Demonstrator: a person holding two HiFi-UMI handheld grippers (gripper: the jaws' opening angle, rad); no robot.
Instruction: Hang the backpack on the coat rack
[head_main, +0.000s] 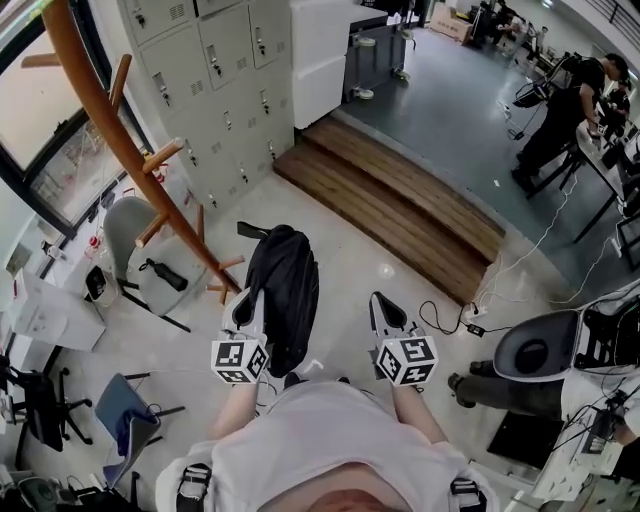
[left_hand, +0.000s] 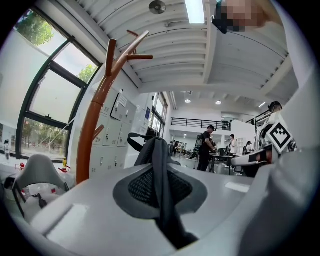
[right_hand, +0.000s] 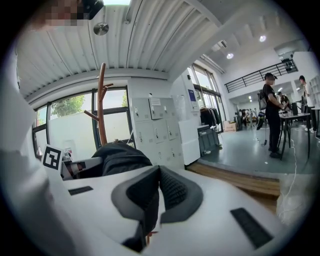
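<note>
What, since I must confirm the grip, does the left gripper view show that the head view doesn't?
Left gripper view only: the left gripper with its jaws closed on the backpack's dark strap, plus the ceiling. Head view only: the wooden steps. Both: the backpack, the coat rack and the grey lockers.

Grey lockers (head_main: 215, 80) stood along the wall, wooden step (head_main: 400, 205) beside them. Grey chair (head_main: 125, 235) by the window. Person (head_main: 560, 115) at far desk.
</note>
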